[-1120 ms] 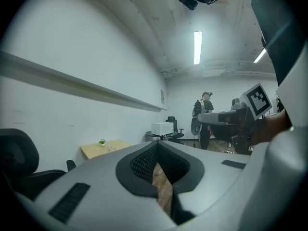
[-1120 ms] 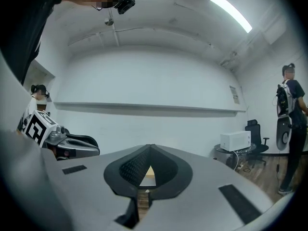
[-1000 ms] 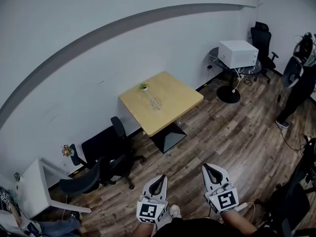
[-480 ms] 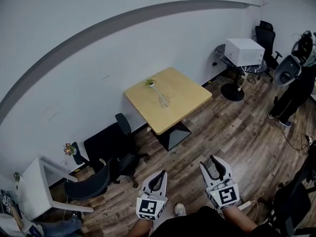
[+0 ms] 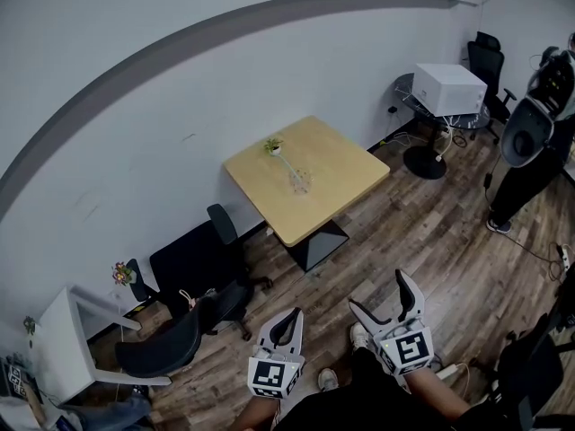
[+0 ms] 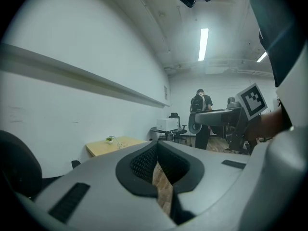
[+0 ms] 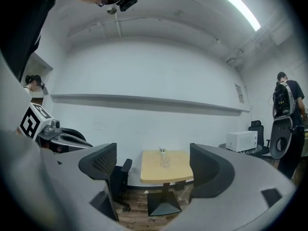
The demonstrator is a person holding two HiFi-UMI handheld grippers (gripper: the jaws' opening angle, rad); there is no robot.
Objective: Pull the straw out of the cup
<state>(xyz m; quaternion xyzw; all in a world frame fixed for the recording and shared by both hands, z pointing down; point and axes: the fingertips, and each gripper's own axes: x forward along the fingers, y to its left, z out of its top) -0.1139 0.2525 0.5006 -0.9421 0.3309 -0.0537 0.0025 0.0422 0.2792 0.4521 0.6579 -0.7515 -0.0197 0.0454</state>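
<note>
A clear cup point(image 5: 299, 183) with a thin straw point(image 5: 288, 167) stands on the square wooden table point(image 5: 332, 164) across the room, far from both grippers. The right gripper view shows the cup point(image 7: 165, 161) on the table point(image 7: 166, 173), framed between the spread jaws. My right gripper point(image 5: 381, 294) has just been opening and stands wide, with nothing between its fingers point(image 7: 102, 163). At the lower edge of the head view my left gripper point(image 5: 286, 320) is shut and empty. Its pads point(image 6: 144, 160) meet in the left gripper view, where the table point(image 6: 101, 147) shows small at the left.
A small potted plant point(image 5: 272, 146) stands on the table's far corner. Black office chairs point(image 5: 202, 272) stand between me and the table at the left, beside a white table point(image 5: 63, 330). A white box point(image 5: 449, 88) sits on a round table at the right, near a person with a backpack point(image 5: 530, 142).
The right gripper's jaws have gone from shut to wide open. Both grippers have moved a little over the wooden floor, and the person at the right has shifted.
</note>
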